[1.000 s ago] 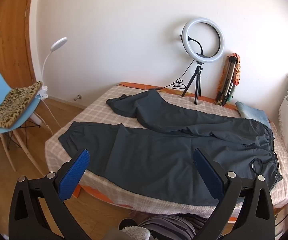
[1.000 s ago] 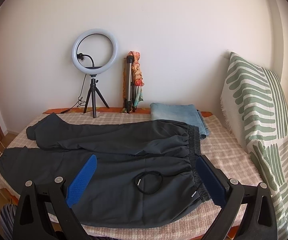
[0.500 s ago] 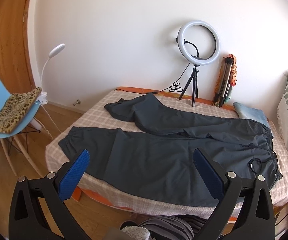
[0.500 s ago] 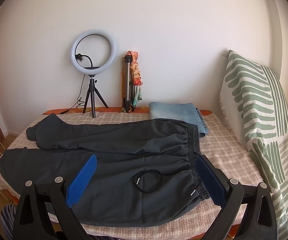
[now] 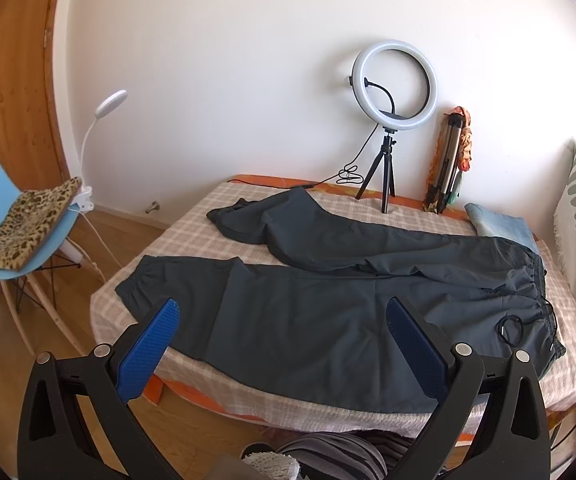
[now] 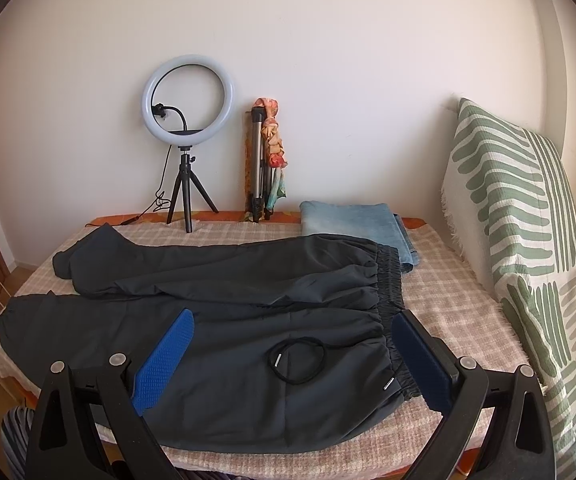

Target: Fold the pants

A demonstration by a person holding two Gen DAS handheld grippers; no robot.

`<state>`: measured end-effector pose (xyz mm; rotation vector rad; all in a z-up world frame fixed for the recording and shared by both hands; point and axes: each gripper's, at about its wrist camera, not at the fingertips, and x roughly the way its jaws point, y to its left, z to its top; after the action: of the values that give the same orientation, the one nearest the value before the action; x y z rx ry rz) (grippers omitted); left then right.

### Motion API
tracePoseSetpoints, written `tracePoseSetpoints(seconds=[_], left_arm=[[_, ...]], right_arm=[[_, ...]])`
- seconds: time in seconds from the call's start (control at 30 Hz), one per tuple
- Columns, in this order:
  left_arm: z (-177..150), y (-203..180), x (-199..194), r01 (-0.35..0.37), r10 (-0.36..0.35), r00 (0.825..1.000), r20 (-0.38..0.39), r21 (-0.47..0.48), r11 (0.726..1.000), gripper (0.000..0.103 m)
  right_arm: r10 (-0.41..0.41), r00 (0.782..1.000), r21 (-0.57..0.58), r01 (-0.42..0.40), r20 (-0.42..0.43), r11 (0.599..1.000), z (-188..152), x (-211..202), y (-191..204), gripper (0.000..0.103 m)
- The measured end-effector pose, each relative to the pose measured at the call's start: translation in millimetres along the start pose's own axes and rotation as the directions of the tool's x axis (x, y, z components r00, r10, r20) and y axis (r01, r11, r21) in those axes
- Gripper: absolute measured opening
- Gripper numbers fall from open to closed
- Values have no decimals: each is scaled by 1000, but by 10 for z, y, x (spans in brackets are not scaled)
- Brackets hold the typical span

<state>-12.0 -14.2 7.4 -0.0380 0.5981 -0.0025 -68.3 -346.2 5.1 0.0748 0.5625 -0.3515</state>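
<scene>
Both grippers, left (image 5: 282,354) and right (image 6: 293,356), hovering wide open, gripping nothing.
Dark grey pants (image 5: 327,312) lying spread flat across checked bedspread (image 6: 459,312), waistband toward striped pillow (image 6: 527,216), drawstring (image 6: 297,360) coiling on front, legs pointing toward blue chair (image 5: 4,208).

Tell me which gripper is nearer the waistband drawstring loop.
Right. The right gripper hangs just short of the drawstring loop, framing it between open fingers. The left gripper faces the near leg, with the loop off to its right.
</scene>
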Motion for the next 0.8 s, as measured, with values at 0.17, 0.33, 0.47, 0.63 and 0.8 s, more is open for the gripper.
tracePoseSetpoints(seconds=[0.17,0.33,0.47,0.63,0.8], left_arm=[[1,-9,1,0,0,1000,0,1,1000,103],[-1,-7,1,-2,2,1000,1,1,1000,103],[-2,-7,7,-2,2,1000,-1,0,1000,103],[0,28,55,-9,9,1000,-6,4,1000,103],[5,87,114,-22,22,1000,-6,10,1000,103]], right_arm=[[-1,1000,1,1,-1,1000,-2,0,4,101],[0,1000,-1,0,-3,1000,-11,15,12,101],[5,1000,-8,-5,-9,1000,-39,50,38,101],[13,1000,-21,-13,-20,1000,-46,111,96,101],[19,1000,-41,-20,-24,999,-26,166,177,101]])
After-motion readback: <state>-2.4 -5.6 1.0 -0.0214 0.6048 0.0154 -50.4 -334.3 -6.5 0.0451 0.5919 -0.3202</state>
